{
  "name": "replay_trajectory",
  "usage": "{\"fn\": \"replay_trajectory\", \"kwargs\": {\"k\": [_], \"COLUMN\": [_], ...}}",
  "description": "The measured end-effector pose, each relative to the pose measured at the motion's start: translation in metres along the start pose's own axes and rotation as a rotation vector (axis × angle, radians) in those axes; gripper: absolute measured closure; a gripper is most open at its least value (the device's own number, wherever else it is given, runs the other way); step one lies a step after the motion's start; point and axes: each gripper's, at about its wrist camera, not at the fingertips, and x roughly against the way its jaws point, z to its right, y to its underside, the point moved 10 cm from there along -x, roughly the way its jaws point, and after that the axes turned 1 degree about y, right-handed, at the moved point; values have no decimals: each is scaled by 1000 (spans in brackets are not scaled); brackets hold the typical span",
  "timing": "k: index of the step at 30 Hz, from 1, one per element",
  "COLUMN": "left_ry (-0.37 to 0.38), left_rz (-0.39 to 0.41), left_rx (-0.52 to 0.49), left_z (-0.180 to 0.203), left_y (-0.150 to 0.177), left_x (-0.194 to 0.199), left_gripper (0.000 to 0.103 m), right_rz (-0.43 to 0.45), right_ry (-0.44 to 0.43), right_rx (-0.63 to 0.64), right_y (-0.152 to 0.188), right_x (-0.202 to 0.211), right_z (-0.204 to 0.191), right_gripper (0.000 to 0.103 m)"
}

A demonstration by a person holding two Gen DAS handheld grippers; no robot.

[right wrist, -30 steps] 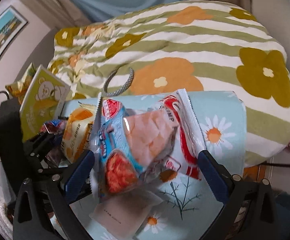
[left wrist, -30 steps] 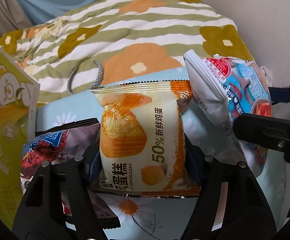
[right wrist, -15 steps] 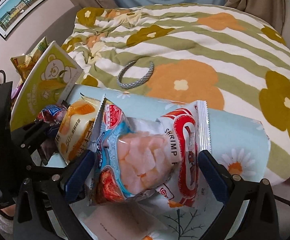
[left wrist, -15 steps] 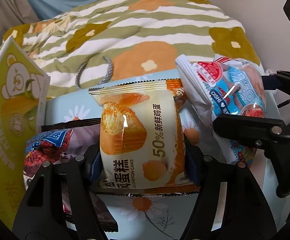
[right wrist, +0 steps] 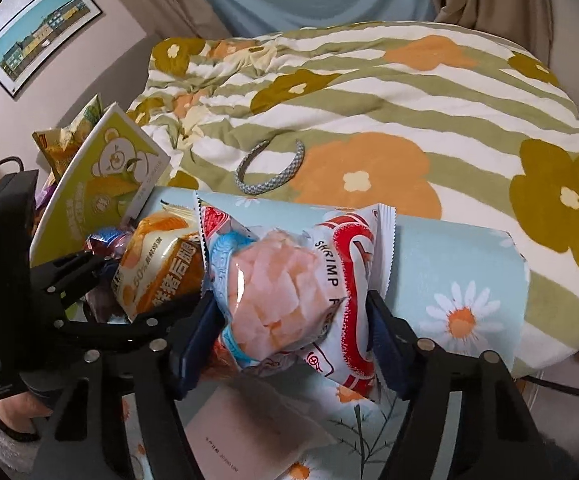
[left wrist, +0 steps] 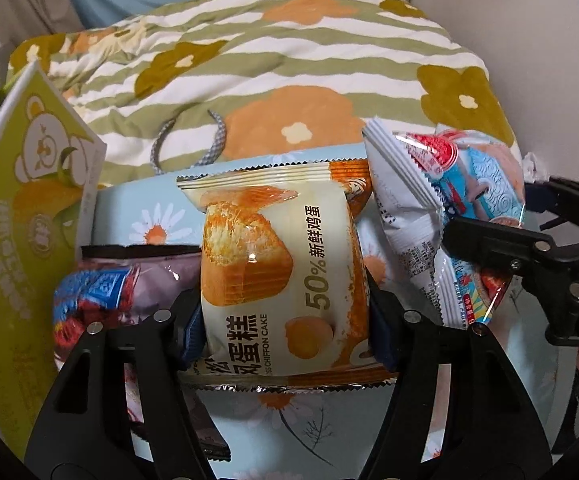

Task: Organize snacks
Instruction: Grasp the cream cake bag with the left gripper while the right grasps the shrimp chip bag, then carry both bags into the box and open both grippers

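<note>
My left gripper (left wrist: 285,332) has its jaws closing, and both pads press the sides of an orange and cream chiffon cake packet (left wrist: 281,264), which stands upright between them. My right gripper (right wrist: 289,328) is closing too, with its pads against a red, white and blue shrimp chips bag (right wrist: 289,284). The two packets sit side by side over a light blue daisy-print surface (right wrist: 449,280). In the left wrist view the shrimp chips bag (left wrist: 429,200) is at the right, in the right gripper's black fingers (left wrist: 497,240). In the right wrist view the cake packet (right wrist: 161,268) is at the left.
A green box with a bear print (left wrist: 21,208) leans at the left. A purple and blue snack packet (left wrist: 121,284) lies beside the cake. Behind is a striped floral quilt (right wrist: 369,92) with a grey hair band (right wrist: 269,176) on it. A pale booklet (right wrist: 257,420) lies under the right gripper.
The right gripper's jaws, wide apart before, have closed in against the shrimp chips bag. The left jaws have tightened slightly on the cake packet. Both hands have stayed roughly in place.
</note>
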Motion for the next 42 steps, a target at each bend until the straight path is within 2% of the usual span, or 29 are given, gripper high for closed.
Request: {"fn": "replay_trajectory", "kwargs": {"k": [11,15,19,24,29,35,42], "left_ry": [58,88,93,72,7,-64,-95], "left_rz": [111,178,255,331,368,334,218], "left_rx": [14,45,85,132,182,233,238], "left_z": [10,4,-19,-67,-136,-227,-304], "left_y": [-22,-34,-42,-40,-22,11,60], "left_x": [59,99,146,198,233,241,203], "left_gripper": [39,39,39,39,39,39,39], "right_rz": [86,126,169,219,249,257,233], "right_ry": [-3,11,14,-11,-58,-131,-153], "right_rx": [-100,-94,-56,23,93,158,173], "right_y": [-3,-15,-30,-54,-74,-95,-107], "right_x": [50,82,110,131,131,106,71], "right_z": [5,-7,-32,-94,-161,-253,-318], "right_gripper": [38,38,38,38,38,37,37]}}
